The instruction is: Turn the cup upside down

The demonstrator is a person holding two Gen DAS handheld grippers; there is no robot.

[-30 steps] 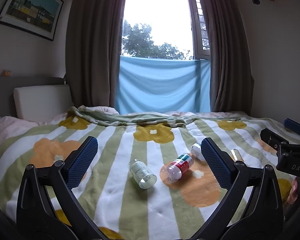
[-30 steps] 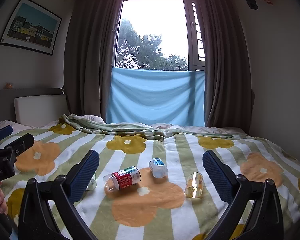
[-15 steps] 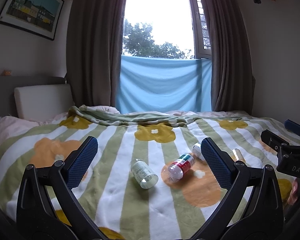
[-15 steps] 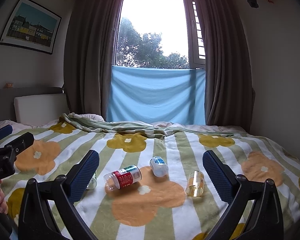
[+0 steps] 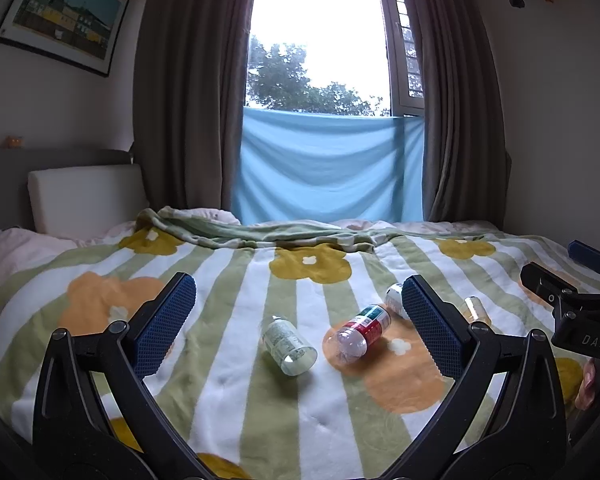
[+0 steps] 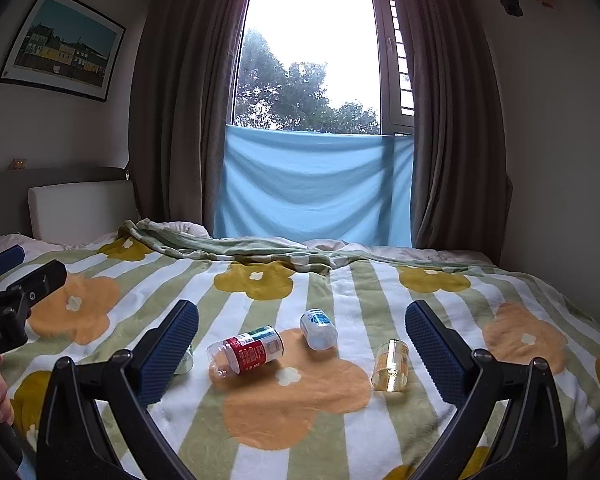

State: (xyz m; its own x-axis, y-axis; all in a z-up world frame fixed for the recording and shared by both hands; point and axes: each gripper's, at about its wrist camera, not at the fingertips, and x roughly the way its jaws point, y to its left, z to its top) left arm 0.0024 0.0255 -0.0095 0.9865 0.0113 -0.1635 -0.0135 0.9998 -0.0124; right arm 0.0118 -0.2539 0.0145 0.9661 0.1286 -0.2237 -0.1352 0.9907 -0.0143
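Several clear plastic cups lie on their sides on a striped flowered blanket (image 5: pixel 228 364). A green-labelled cup (image 5: pixel 287 345) lies nearest the left gripper, then a red-labelled cup (image 5: pixel 360 332) (image 6: pixel 245 354), a blue-labelled cup (image 6: pixel 318 328) and a yellowish cup (image 6: pixel 391 365). My left gripper (image 5: pixel 296 324) is open and empty above the near blanket, short of the cups. My right gripper (image 6: pixel 302 354) is open and empty, also short of them. The right gripper shows at the right edge of the left wrist view (image 5: pixel 572 300).
The bed fills the room up to a window with brown curtains (image 6: pixel 172 112) and a blue cloth (image 6: pixel 316 188). A white headboard cushion (image 5: pixel 84 196) stands at the left. A wall runs along the right side of the bed.
Both views have shifted slightly; the cups sit a little lower in the left wrist view. Both grippers stay open and the cups have not moved.
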